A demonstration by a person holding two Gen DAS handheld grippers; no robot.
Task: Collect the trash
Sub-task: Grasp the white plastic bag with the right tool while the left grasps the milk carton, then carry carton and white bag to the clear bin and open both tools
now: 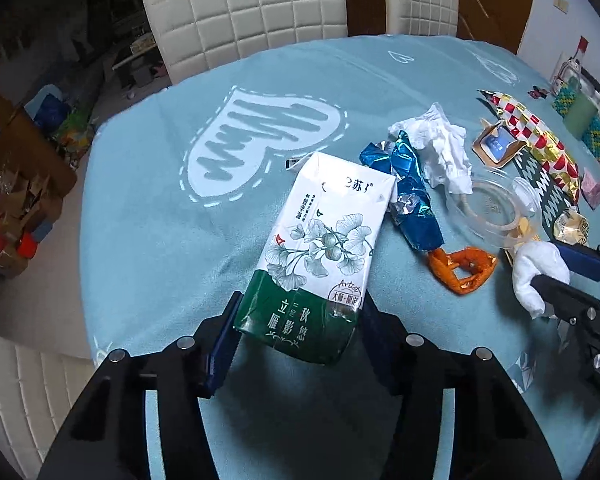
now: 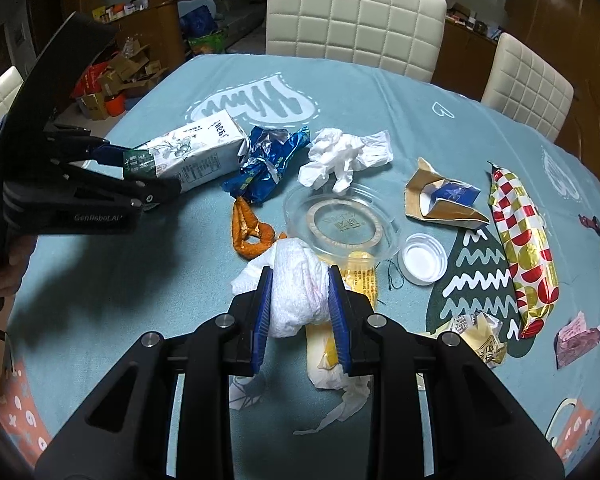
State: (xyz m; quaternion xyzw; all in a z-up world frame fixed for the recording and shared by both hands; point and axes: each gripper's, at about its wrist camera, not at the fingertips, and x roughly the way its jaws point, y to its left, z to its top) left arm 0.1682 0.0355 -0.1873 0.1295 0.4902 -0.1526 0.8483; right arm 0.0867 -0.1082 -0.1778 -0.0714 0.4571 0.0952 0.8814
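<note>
My left gripper (image 1: 298,312) is shut on the green end of a white-and-green tissue pack (image 1: 320,248), which also shows in the right wrist view (image 2: 192,152). My right gripper (image 2: 300,296) is shut on a crumpled white tissue wad (image 2: 298,292), which also shows in the left wrist view (image 1: 538,268). On the blue tablecloth (image 1: 148,208) lie a blue foil wrapper (image 2: 266,164), orange peel (image 2: 250,228), another white tissue (image 2: 344,156), a clear plastic lid (image 2: 340,224) and a white cap (image 2: 422,258).
A torn brown-and-blue carton (image 2: 444,198), a red-gold checked wrapper (image 2: 524,248), a yellow wrapper (image 2: 328,344) and a small cream packet (image 2: 480,336) lie at the right. White padded chairs (image 2: 356,16) stand behind the table. Boxes (image 2: 112,80) clutter the floor at the left.
</note>
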